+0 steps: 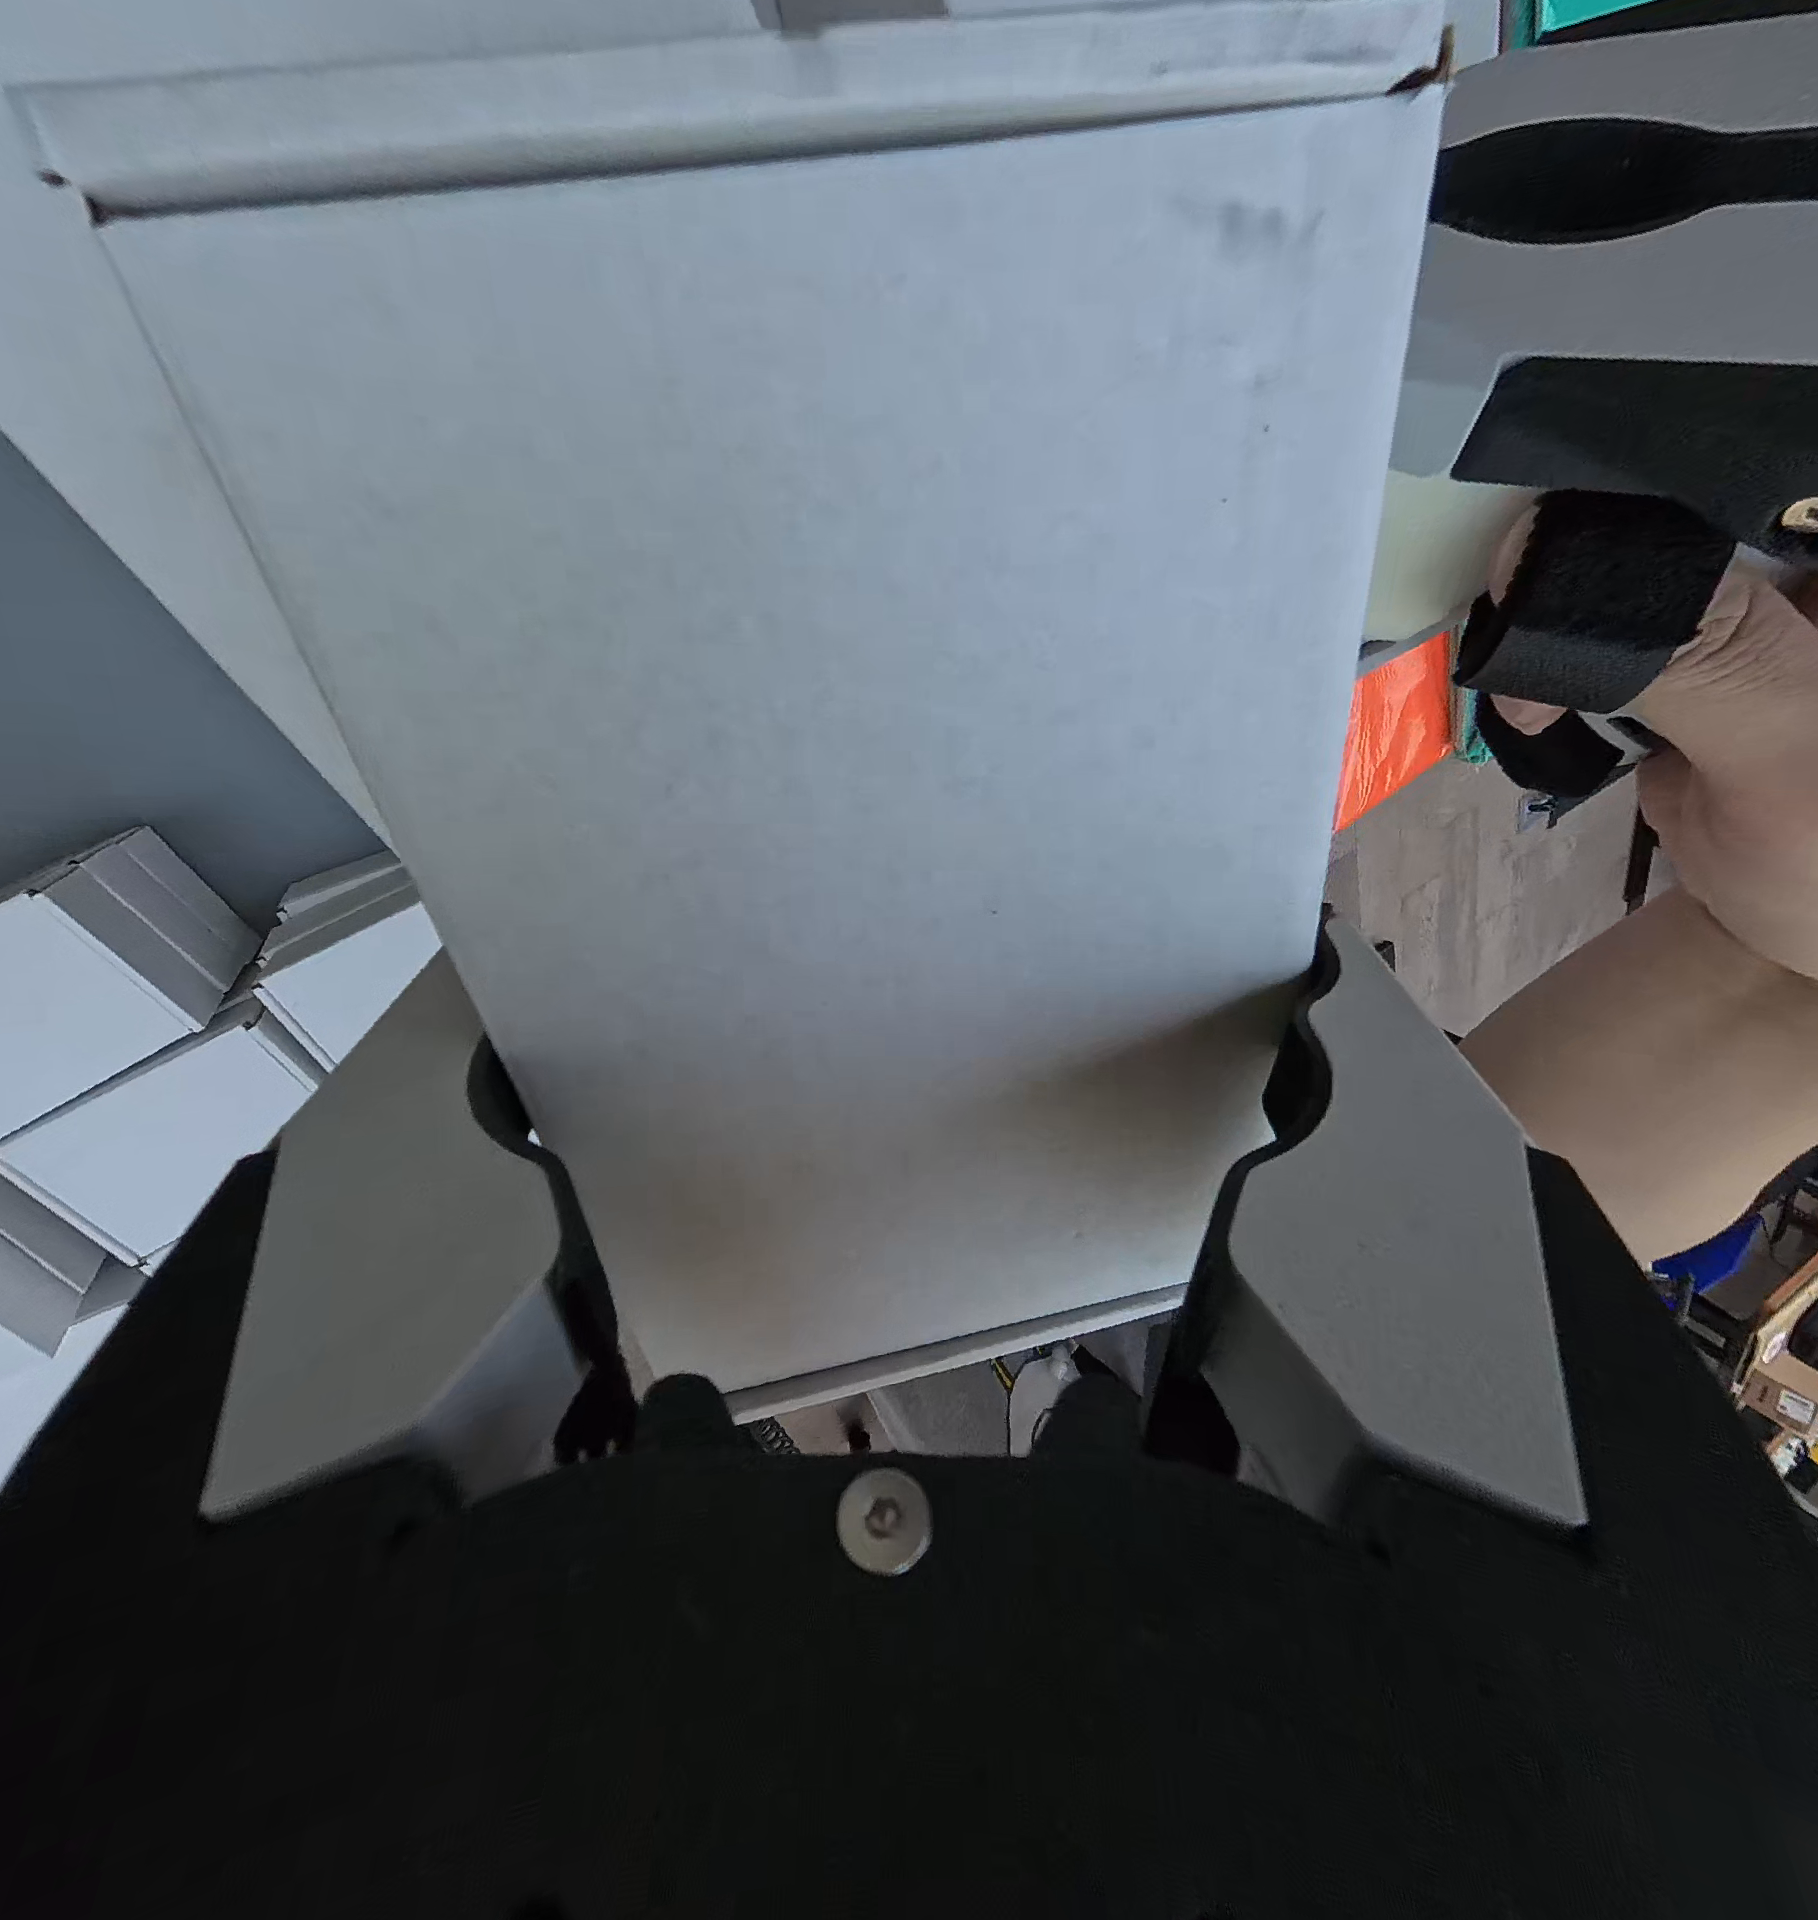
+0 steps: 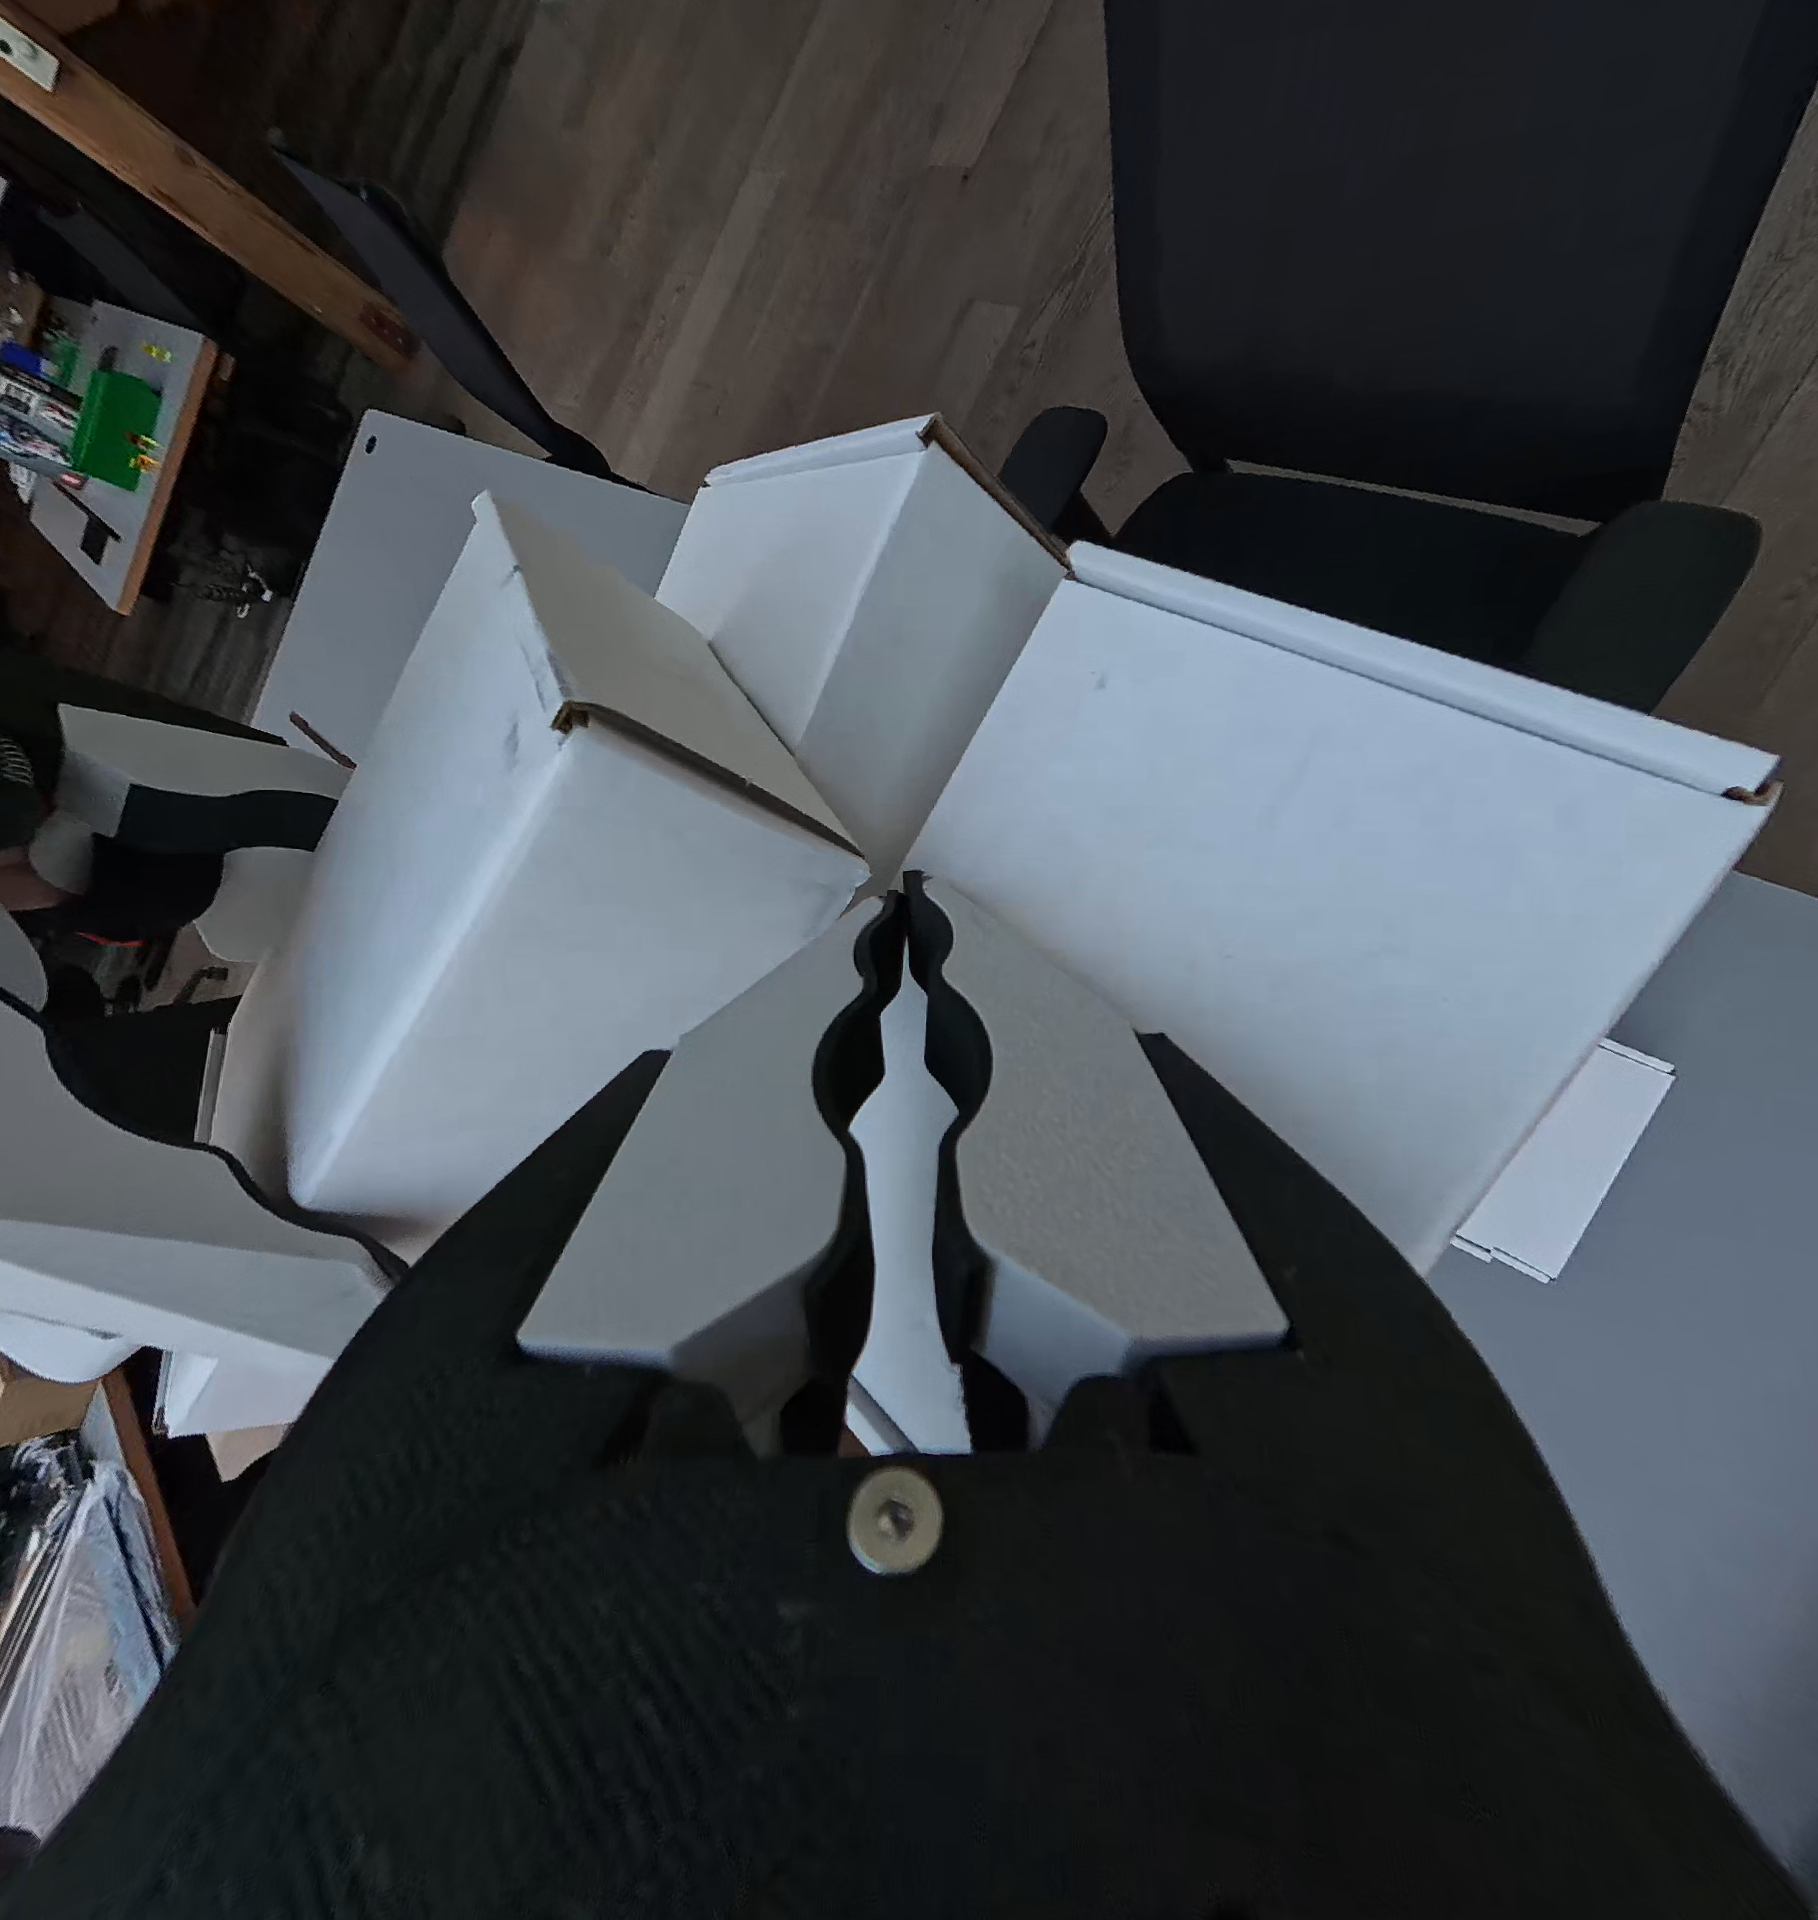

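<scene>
My left gripper (image 1: pixel 905 997) is shut on a white cardboard box (image 1: pixel 780 623), one finger on each side of it, and holds it up so that it fills the view. The same box (image 2: pixel 572 883) shows in the right wrist view, with the left gripper (image 2: pixel 365 1029) around it at the left. My right gripper (image 2: pixel 905 914) is shut with its tips touching, right by that box's near corner. I cannot tell whether it pinches a flap. It also shows in the left wrist view (image 1: pixel 1507 187) at the box's upper right edge, held by a person's hand (image 1: pixel 1767 727).
Two more white boxes, one small (image 2: pixel 884 623) and one large and flat (image 2: pixel 1300 883), lie on a grey table (image 2: pixel 1715 1403) with a flat cardboard piece (image 2: pixel 1570 1174). A black chair (image 2: pixel 1404 312) stands behind. Stacked white boxes (image 1: pixel 84 1039) sit lower left. Cluttered shelves (image 2: pixel 74 416) are at the left. About 10 centimeters separates my left fingertips from my right.
</scene>
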Motion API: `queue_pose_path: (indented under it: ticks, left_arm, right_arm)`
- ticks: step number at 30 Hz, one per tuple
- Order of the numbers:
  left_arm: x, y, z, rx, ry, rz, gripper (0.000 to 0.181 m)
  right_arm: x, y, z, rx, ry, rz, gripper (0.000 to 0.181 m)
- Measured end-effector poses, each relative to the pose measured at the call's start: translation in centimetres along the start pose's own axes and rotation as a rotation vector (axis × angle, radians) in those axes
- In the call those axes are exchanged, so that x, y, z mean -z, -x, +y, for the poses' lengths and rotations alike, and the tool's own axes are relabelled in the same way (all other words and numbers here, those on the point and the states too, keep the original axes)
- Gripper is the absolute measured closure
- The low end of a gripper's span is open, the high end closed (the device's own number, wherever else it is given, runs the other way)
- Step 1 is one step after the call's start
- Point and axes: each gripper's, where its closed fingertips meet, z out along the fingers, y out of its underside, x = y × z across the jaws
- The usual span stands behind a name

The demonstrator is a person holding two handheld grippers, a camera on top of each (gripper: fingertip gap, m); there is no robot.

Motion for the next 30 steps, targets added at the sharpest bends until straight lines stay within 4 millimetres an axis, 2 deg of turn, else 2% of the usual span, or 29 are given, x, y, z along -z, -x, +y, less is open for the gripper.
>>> queue_pose_path:
  ticks: [13, 19, 25, 30]
  left_arm:
    - [0.2, 0.1, -0.1, -0.01, -0.078, 0.061, 0.039]
    - [0.4, -0.2, -0.7, 0.041, -0.106, 0.119, 0.039]
    - [0.9, -2.3, -2.4, 0.045, -0.181, 0.186, 0.039]
    - [1.1, -2.6, -3.3, 0.068, -0.225, 0.218, 0.039]
  right_arm:
    - [0.1, -0.2, 0.0, -0.077, 0.009, -0.072, 0.181]
    - [0.1, 0.0, 0.3, -0.04, 0.006, -0.061, 0.181]
    - [0.2, 0.2, 0.4, -0.003, -0.017, -0.032, 0.181]
    - [0.4, -0.3, 0.2, -0.013, -0.051, -0.006, 0.181]
